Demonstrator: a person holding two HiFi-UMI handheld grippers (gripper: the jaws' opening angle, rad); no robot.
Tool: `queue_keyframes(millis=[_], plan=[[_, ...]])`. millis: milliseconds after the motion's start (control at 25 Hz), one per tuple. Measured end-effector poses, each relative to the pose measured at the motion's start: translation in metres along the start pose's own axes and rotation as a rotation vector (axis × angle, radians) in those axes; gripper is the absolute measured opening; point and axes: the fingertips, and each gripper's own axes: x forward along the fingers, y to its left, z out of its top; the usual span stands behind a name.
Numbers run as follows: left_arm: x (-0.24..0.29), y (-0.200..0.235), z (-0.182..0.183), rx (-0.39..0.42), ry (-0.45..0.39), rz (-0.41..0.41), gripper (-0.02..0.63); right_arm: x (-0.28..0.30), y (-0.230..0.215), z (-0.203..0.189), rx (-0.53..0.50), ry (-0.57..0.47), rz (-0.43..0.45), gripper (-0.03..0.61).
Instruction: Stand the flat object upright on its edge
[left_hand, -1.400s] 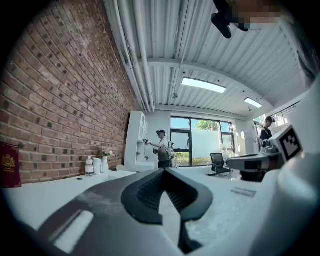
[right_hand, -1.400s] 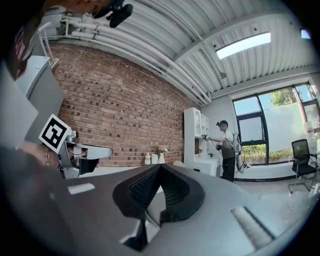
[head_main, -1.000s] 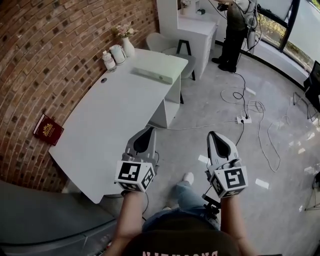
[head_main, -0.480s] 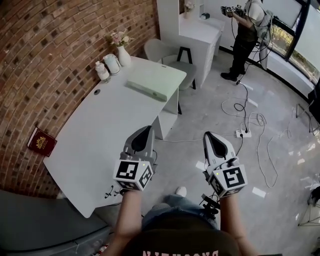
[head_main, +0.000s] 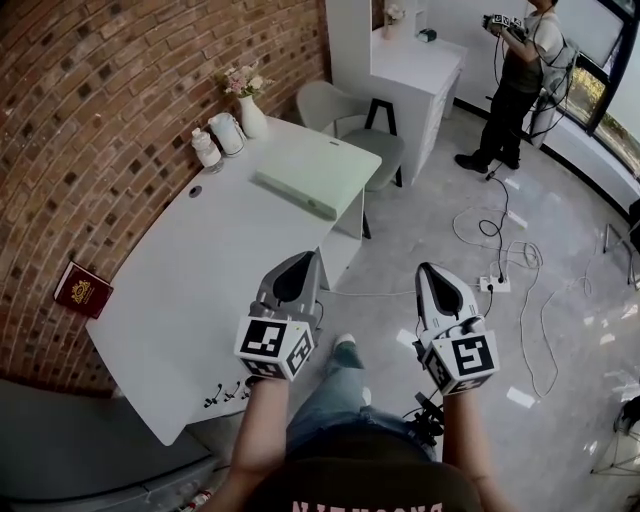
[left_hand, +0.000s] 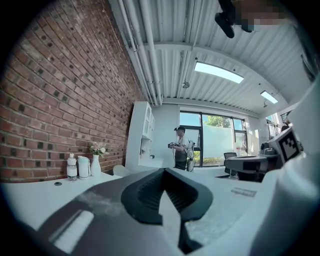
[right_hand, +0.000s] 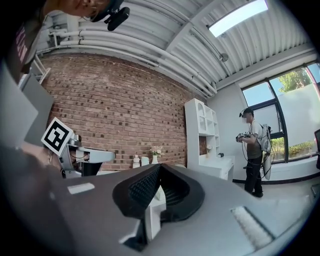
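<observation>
Head view: both tools hang level before the person's waist, over a leg and bare floor. The left gripper (head_main: 306, 258) is clenched on nothing, its jaws meeting tip to tip, and the right gripper (head_main: 427, 270) is the same, closed and empty.

Just left of the left gripper runs the white desk (head_main: 190, 300). Two flat things lie on it, and I cannot tell which one the task means. A red book (head_main: 82, 289) lies well off to the left by the brick wall, and a pale green slab (head_main: 308, 176) lies ahead of the left gripper, toward the desk's far end.

Either looks stiff and light. The book's cover may be slick and its narrow edge tippy, so a pinch across the spine side seems best.

Beyond the slab stand a bottle (head_main: 206, 150), a kettle (head_main: 228, 133) and a vase (head_main: 252, 118). The thickness of both flat things is hard to judge, and neither gripper view shows the book.
</observation>
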Motion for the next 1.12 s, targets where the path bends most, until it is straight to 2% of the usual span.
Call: queue_keyframes(millis=[360,760,1120], plan=[[0.070,0.040,-0.002,0.004,-0.008,0.058,0.000,0.071,-0.039,-0.012,-0.005,-0.003,0.042,-0.002],[0.164,0.115,-0.004,-0.049,0.000,0.151,0.000,0.201,-0.081,-0.014,-0.040,0.047,0.163,-0.002],[0.234,0.195,-0.016,-0.096,0.040,0.247,0.000,0.323,-0.102,-0.027,-0.023,0.113,0.262,-0.002]])
